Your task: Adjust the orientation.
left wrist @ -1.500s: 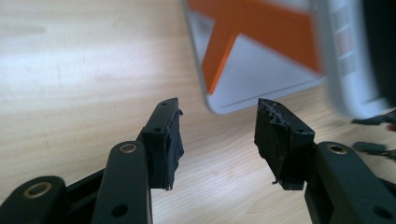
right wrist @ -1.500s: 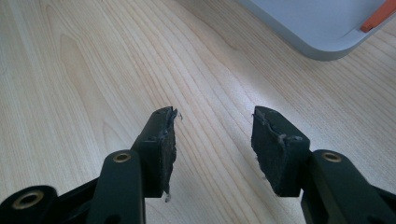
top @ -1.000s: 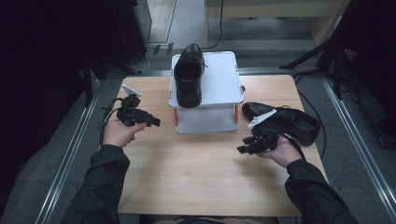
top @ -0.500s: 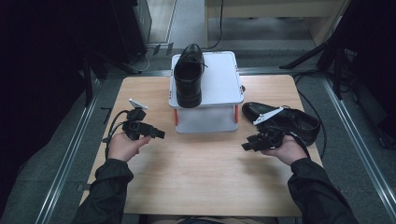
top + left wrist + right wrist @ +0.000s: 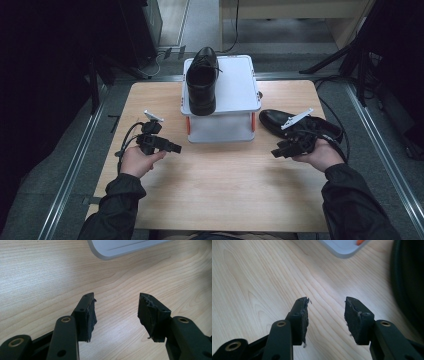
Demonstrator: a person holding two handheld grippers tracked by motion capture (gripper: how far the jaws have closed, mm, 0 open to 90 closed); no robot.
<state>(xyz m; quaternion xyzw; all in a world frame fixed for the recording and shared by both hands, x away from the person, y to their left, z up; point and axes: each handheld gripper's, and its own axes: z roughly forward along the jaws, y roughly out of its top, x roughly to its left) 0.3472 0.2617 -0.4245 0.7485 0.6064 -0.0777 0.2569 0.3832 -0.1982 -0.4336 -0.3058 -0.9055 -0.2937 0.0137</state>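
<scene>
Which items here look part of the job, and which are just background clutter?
Likely in play:
black leather shoe on the box
black leather shoe on the table
white plastic lidded box

Background:
black cables on the floor
dark stand legs

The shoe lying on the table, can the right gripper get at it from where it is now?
Probably yes. The right gripper is open and empty, and the shoe on the table lies right beside that hand with nothing between. Its jaws point away from the shoe, though, so the hand must turn first.

A wooden table [image 5: 225, 200] (pale grain) stands on grey floor [image 5: 50, 165].
</scene>
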